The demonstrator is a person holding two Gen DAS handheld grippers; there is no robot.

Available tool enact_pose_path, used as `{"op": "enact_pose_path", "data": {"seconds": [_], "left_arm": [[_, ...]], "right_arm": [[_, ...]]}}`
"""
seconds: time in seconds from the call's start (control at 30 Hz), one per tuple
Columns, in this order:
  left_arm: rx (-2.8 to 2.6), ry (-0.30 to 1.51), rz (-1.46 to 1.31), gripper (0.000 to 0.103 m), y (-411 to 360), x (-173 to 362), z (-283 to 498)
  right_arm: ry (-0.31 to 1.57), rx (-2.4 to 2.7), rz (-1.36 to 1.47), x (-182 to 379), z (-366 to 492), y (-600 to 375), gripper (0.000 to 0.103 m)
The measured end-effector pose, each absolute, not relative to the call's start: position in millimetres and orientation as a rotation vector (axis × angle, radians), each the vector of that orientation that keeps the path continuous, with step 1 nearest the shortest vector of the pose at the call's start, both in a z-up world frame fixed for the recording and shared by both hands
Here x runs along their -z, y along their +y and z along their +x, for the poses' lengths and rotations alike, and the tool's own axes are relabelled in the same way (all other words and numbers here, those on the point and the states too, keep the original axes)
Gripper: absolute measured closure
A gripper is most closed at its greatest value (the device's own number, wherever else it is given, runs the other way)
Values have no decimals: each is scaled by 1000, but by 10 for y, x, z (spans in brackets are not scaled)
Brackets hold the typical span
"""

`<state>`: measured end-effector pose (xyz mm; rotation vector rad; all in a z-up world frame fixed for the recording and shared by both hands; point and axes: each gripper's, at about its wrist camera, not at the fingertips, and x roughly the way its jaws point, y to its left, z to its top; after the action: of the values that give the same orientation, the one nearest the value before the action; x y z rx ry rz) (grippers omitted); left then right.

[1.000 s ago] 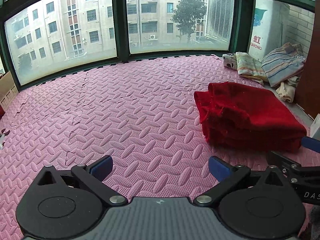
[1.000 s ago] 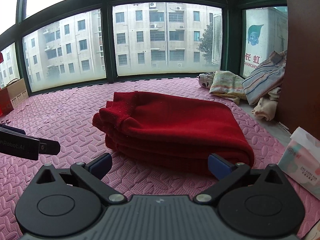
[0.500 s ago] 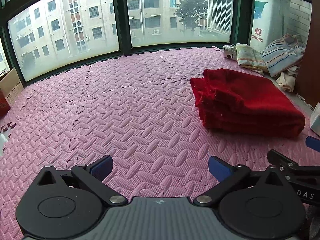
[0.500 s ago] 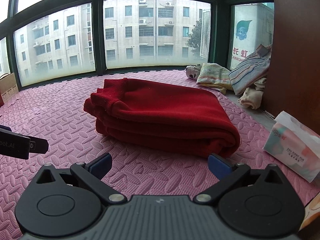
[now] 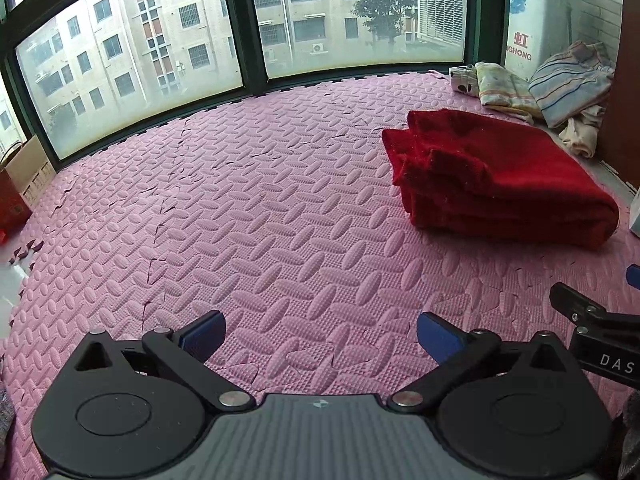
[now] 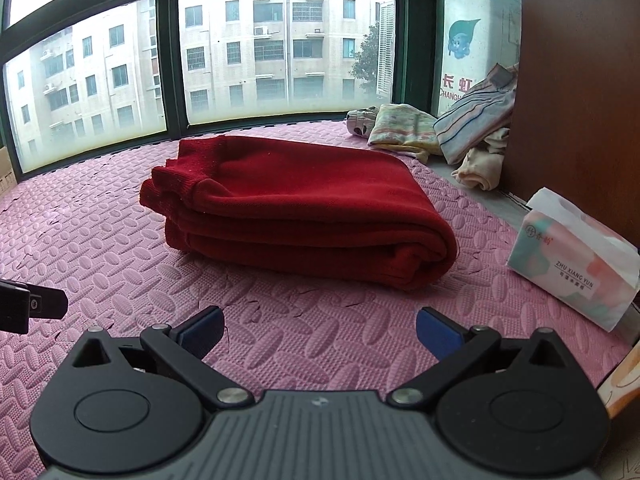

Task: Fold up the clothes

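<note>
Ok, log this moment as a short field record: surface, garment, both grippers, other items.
surface: pink foam mat
garment: red garment, folded in layers, lying on the mat
left gripper: open, empty, over bare mat
right gripper: open, empty, short of the garment
other clothes: loose pile by the window corner
tissue pack: right of the garment

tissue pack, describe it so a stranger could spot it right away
Look along the brown wooden panel at the right edge of the pink foam mat. The tissue pack lies at its foot, right of the folded red garment: the only plastic-wrapped pastel block with printed lettering.
</note>
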<state>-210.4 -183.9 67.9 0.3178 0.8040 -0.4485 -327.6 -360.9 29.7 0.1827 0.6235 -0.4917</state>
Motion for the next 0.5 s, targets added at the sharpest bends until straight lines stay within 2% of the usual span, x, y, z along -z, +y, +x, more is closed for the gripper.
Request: {"op": "enact_pose_path", "data": {"seconds": [0.5], "left_arm": [[602, 942, 229, 0, -1853, -681, -2097]], "right_arm": [[646, 493, 191, -271, -3279, -3637, 0]]}}
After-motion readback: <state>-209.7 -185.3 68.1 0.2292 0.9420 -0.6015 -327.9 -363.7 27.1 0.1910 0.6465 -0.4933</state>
